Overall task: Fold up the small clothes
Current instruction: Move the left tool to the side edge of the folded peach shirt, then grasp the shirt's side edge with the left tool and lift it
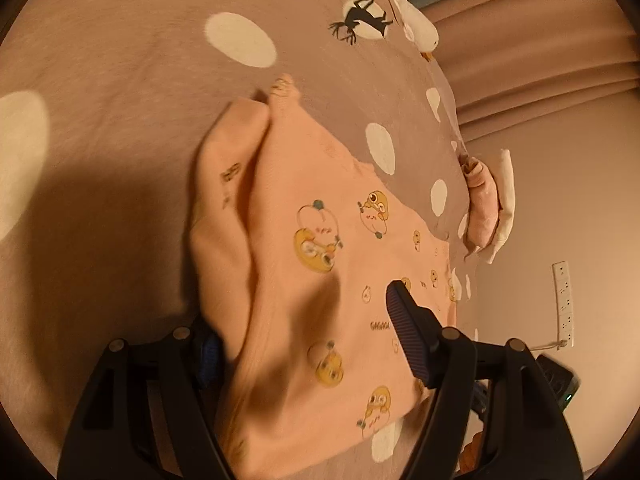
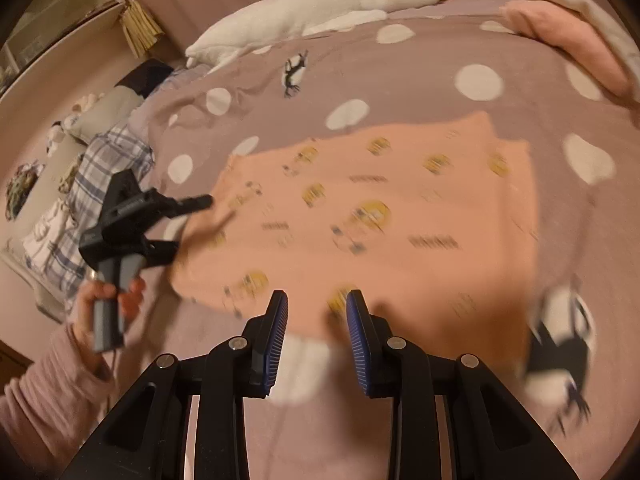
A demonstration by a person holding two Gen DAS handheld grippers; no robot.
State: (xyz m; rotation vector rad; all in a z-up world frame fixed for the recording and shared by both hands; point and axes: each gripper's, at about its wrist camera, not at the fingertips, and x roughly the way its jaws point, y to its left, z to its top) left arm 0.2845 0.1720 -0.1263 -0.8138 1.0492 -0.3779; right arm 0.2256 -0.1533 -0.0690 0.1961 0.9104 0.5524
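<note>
A peach garment [image 1: 320, 240] [image 2: 380, 208] printed with yellow cartoon figures lies spread on the mauve dotted duvet [image 1: 120, 80] [image 2: 400, 76]; one side is folded over in a long ridge. My left gripper [image 1: 300, 312] [image 2: 192, 224] stands at the garment's left edge with its jaws wide apart. Cloth lies draped over one finger and hides it, and the other finger [image 1: 404, 320] rests above the fabric without pinching. My right gripper [image 2: 317, 312] hovers over the garment's near edge, its blue pads [image 2: 276, 320] apart and nothing between them.
A white goose plush [image 2: 320, 8] lies along the far side of the bed. Folded pink and white clothes [image 2: 568, 32] [image 1: 486, 208] sit at the bed's edge. A plaid cloth [image 2: 100, 168] hangs off the left side. A hand [image 2: 108, 300] in a pink sleeve holds the left gripper.
</note>
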